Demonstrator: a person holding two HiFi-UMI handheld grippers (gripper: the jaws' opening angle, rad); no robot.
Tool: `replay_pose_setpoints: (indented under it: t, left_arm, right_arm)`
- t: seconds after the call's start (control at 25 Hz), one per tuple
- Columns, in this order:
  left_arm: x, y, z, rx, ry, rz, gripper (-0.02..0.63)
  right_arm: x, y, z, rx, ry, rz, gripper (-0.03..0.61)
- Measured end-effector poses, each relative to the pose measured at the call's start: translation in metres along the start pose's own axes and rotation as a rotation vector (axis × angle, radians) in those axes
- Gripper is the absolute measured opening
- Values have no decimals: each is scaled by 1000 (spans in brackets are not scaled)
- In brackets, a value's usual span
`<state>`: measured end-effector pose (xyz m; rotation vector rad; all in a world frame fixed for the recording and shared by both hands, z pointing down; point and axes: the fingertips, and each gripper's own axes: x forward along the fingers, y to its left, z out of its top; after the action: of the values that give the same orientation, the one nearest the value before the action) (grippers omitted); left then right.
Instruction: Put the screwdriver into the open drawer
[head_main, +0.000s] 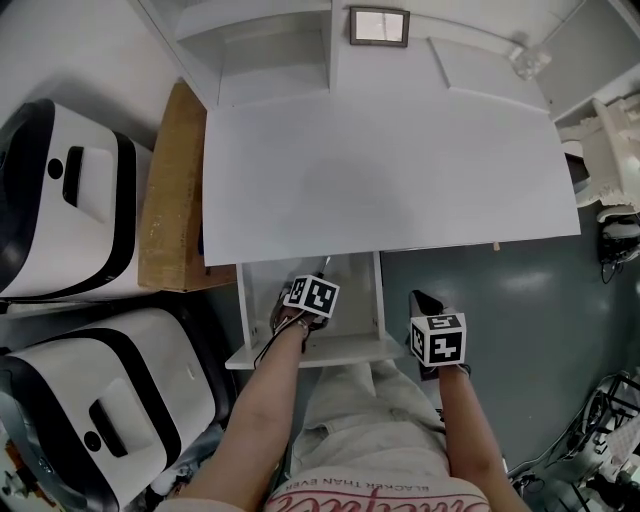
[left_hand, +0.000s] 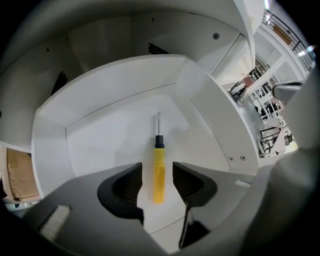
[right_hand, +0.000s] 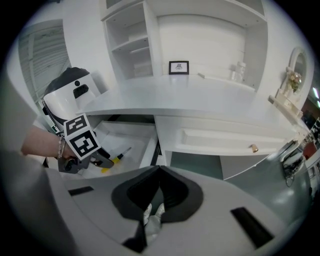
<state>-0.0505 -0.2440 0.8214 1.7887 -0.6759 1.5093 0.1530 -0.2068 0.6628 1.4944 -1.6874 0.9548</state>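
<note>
Under the front edge of the white desk (head_main: 380, 170) the open drawer (head_main: 246, 310) stands pulled out toward the person, and the screwdriver (left_hand: 159, 160) lies flat on its bare floor, its steel shaft pointing to the drawer's back wall. The left gripper (left_hand: 157, 186) hangs nose-down right over it with its tongs apart. The yellow handle sits in the gap between the two pads, and neither pad touches it. The right gripper (right_hand: 159, 172) waits off to the side above the dark floor, its tongs together on nothing. I'd judge the screwdriver light and stiff, with a smooth round plastic handle that could roll or slip if nudged. If it needed lifting again, the middle of the yellow handle is the place to pinch, not the thin shaft. Room is tight sideways, since the drawer's side walls rise close on either hand. The desk top overhangs the back of the drawer, so the clear way out for the left gripper looks to be straight up and toward the person.
</note>
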Motion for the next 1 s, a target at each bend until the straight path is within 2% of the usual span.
replay_pose_setpoints:
  t: [0.32,0.56,0.72,0.84,1.0]
  left_arm:
    - [-24,-2,0,-21,-43,15,190]
    - [-46,-7,4,-50,-92,19,158]
    - [-63,-9,10,-85,-157,30,104]
    - [-78,-8,16,-92,-211,50,11]
    - [-95,-13,22,-87,-268,35,9]
  right_arm:
    - [-12,8,18,-16,-45,18,8]
    - [-25,11,27,-31,-72,30,8]
    - [-34,14,35,-46,-94,37,8]
    - [-40,18,42,-62,-115,45,8]
    - [-48,20,51,-79,-145,51,8]
